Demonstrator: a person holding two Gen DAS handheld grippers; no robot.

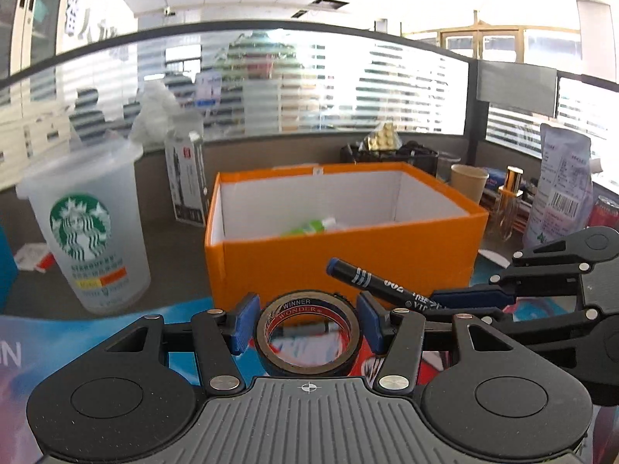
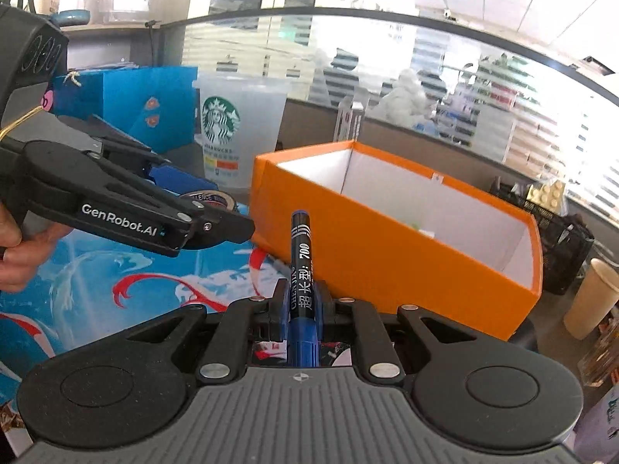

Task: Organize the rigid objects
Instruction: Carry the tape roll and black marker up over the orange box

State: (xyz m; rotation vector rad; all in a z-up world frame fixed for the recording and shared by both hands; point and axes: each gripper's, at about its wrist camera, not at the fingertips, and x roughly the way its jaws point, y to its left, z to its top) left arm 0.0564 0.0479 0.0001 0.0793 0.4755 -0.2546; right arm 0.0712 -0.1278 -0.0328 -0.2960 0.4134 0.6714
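Clamped between the blue pads of the left gripper (image 1: 308, 323), a roll of tape (image 1: 308, 334) stands on edge just above a colourful printed mat (image 2: 116, 270), its core facing the camera. To its right, the right gripper (image 2: 302, 303) has closed its fingers on a black-and-blue marker (image 2: 301, 266), which juts forward past the fingertips toward the near wall of an orange box (image 2: 387, 247). Seen from the left wrist, the marker's capped tip (image 1: 334, 266) hangs just in front of that wall, right of the tape. Open-topped and white inside, the box sits just beyond both tools with a green item (image 1: 309, 226) lying within. Farther left, a frosted Starbucks cup (image 1: 87, 228) stands upright; a paper cup (image 1: 468, 183) stands at far right.
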